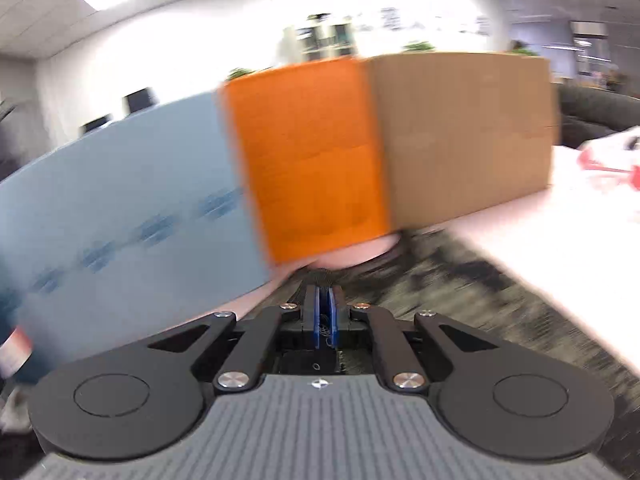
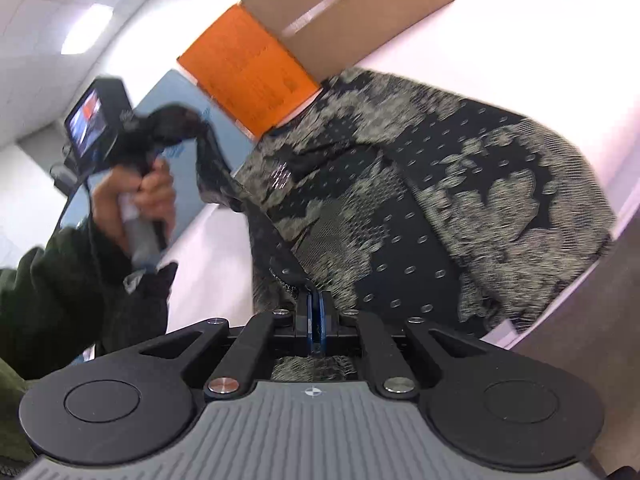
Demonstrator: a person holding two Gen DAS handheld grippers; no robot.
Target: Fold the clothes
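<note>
A dark garment with a pale leafy pattern (image 2: 420, 208) lies spread on the white table (image 2: 540, 48), its right part draped toward the table's front edge. My right gripper (image 2: 316, 300) is shut on the garment's near edge. My left gripper (image 2: 192, 128), held in a hand at the left of the right wrist view, is shut on another part of the garment and holds it lifted above the table. In the left wrist view my left gripper (image 1: 323, 292) has its blue pads pressed together on dark cloth, with the blurred garment (image 1: 460, 292) stretching to the right.
A cardboard box (image 2: 352, 12) with an orange end face (image 2: 248, 68) stands at the table's back, touching the garment's far edge; it also shows in the left wrist view (image 1: 460, 136). A blue panel (image 1: 120, 200) stands behind it. Red-and-white items (image 1: 612, 160) lie at the right.
</note>
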